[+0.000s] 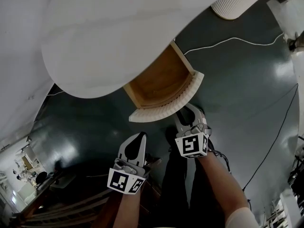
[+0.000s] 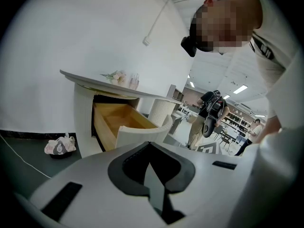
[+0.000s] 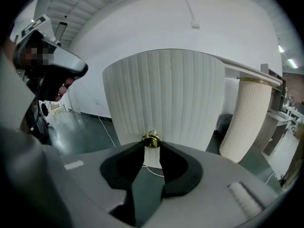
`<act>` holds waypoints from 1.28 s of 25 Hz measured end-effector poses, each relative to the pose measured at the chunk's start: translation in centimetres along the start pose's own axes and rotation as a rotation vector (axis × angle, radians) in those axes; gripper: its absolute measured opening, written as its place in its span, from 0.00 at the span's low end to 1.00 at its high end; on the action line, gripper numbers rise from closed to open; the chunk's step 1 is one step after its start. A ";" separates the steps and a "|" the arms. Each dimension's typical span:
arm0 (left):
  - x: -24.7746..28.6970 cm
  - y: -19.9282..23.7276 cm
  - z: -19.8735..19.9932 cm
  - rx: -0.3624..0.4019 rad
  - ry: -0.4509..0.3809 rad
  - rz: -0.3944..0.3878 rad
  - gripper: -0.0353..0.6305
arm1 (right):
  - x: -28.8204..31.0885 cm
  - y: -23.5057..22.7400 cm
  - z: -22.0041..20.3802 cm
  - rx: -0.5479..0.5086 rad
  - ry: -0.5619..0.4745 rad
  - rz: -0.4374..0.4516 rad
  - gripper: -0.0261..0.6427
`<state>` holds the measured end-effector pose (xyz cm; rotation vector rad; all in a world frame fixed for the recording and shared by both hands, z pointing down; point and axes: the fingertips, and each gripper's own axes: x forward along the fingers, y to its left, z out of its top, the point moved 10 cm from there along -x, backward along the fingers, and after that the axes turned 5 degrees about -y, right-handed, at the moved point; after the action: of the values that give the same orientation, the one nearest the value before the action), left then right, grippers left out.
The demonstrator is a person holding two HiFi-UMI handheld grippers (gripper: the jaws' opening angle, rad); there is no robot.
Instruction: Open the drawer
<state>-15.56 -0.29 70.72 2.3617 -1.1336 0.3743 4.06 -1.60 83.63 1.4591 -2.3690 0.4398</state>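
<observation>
— Gripping the brass knob (image 3: 151, 139), the right tool (image 3: 151, 146) is clamped tight; the drawer (image 1: 159, 80) stands open under the white counter (image 1: 104, 42).
— And the left tool (image 2: 149, 146) hangs nearby, tips pinched together, empty.

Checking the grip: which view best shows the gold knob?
Right gripper view: gold knob close up between the right gripper's jaw tips. Head view: that gripper hides it. Left gripper view: only the drawer's side.

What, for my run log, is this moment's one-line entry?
drawer: open | right gripper: shut on knob | left gripper: shut, empty
</observation>
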 end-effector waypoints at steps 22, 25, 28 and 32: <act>-1.0 -1.7 0.8 0.016 0.038 -0.027 0.06 | -4.1 0.3 -2.4 0.017 0.097 -0.033 0.06; -1.0 -2.0 1.5 0.024 0.032 -0.031 0.06 | -4.6 0.3 -2.5 0.028 0.122 -0.045 0.06; -1.1 -2.4 2.3 0.039 0.020 -0.042 0.06 | -5.2 0.1 -1.8 0.038 0.124 -0.057 0.06; -1.9 -3.0 3.7 0.047 0.005 -0.056 0.06 | -6.6 0.2 0.0 0.022 0.122 -0.058 0.06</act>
<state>-14.21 0.54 65.82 2.4266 -1.0646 0.3919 6.69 3.76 80.80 1.4629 -2.2275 0.5258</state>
